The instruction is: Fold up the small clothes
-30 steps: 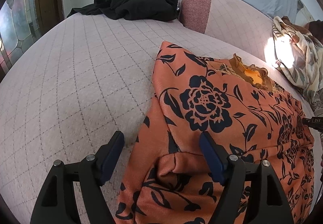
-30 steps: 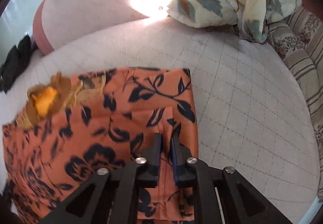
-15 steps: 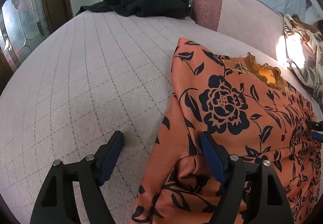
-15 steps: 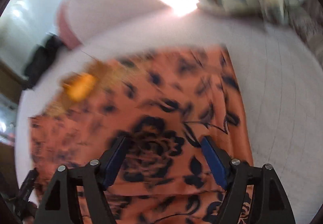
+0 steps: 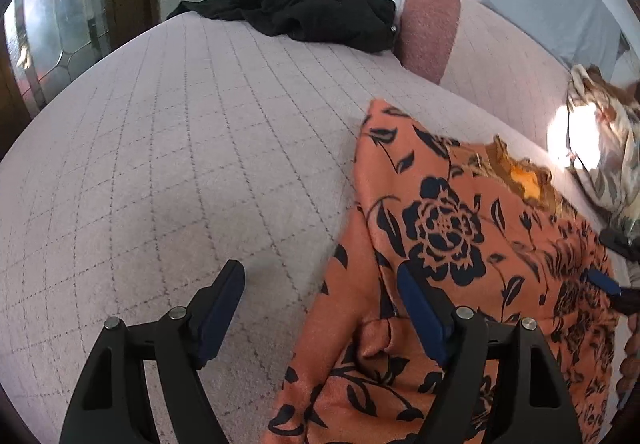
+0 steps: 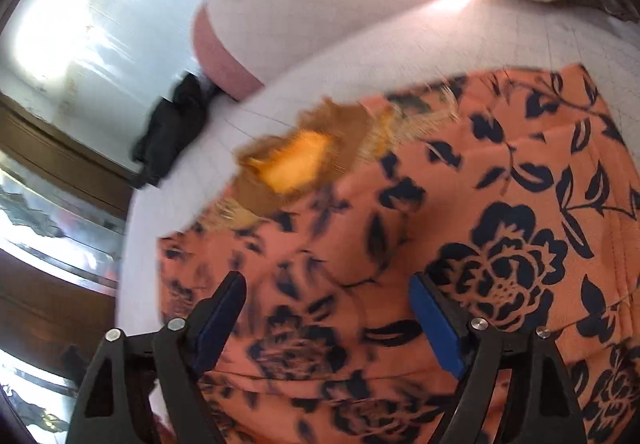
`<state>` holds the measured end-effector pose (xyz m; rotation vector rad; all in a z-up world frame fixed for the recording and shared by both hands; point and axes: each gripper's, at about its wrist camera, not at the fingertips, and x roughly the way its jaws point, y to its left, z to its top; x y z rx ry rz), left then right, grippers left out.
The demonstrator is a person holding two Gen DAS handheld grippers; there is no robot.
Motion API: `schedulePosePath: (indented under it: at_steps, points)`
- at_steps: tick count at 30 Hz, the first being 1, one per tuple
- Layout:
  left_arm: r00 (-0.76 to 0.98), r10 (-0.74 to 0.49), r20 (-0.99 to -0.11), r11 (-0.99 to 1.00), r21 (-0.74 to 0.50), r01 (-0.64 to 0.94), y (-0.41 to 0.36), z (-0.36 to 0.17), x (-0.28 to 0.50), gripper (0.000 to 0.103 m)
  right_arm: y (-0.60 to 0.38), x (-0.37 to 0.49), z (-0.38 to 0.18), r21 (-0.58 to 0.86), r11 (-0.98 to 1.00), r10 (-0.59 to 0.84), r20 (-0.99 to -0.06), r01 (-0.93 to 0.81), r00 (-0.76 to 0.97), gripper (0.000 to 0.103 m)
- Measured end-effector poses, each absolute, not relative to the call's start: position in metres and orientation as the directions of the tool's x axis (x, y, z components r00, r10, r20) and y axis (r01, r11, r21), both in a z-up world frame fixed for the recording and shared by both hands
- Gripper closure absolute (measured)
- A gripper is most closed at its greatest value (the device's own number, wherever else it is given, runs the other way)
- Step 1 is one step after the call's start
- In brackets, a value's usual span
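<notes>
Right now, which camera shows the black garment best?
Left wrist view: the black garment lies crumpled and sharp at the bed's far edge, beside the pink cushion. The right wrist view shows it only small and blurred.

Orange garment printed with navy roses (image 5: 444, 228) beneath the tongs; pale pink grid-stitched quilted bedcover (image 5: 168, 163); crumpled black cloth (image 5: 304, 13) beyond.

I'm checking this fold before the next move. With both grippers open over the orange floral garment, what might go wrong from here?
1. The right gripper has just been opening and its pads press on nothing, so the orange floral garment lies loose; a brushing finger may undo the fold.
2. The left gripper straddles the garment's edge with one finger over bare bedspread; closing there may pinch the bedspread too.
3. The bunched fabric near the left gripper may crease if folded over.
</notes>
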<state>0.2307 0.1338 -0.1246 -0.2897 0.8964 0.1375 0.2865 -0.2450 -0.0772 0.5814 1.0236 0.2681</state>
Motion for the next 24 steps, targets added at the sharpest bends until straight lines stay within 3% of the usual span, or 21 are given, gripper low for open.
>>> schedulePosePath:
  at_steps: [4,7,11,14,17,21,24]
  points:
    - [0.685,0.027,-0.728,0.887,-0.299,-0.352,0.167,-0.109,0.218,0.024,-0.222,0.273,-0.063,0.642,0.765,0.571,-0.65,-0.039,0.501,0.017]
    - [0.69,0.067,-0.721,0.848,-0.323,-0.42,0.184,-0.107,0.21,0.024,-0.21,0.284,-0.102,0.594,0.805,0.539,-0.74,0.013,0.402,0.017]
    - [0.68,0.072,-0.73,0.802,-0.363,-0.474,0.203,-0.109,0.204,0.024,-0.191,0.276,-0.062,0.625,0.778,0.576,-0.668,-0.063,0.471,0.016]
    - [0.678,0.06,-0.732,0.794,-0.377,-0.477,0.205,-0.111,0.202,0.024,-0.166,0.281,-0.062,0.67,0.732,0.646,-0.627,-0.123,0.435,0.017]
    - [0.673,0.053,-0.737,0.82,-0.353,-0.451,0.194,-0.11,0.21,0.024,-0.148,0.298,-0.107,0.659,0.751,0.631,-0.69,-0.054,0.356,0.016]
    - [0.687,0.054,-0.724,0.82,-0.36,-0.444,0.194,-0.105,0.208,0.024,-0.14,0.296,-0.081,0.734,0.673,0.699,-0.587,-0.096,0.409,0.015]
    - [0.685,0.044,-0.727,0.821,-0.364,-0.439,0.192,-0.106,0.21,0.024,-0.128,0.3,-0.088,0.703,0.7,0.682,-0.609,-0.121,0.404,0.014]
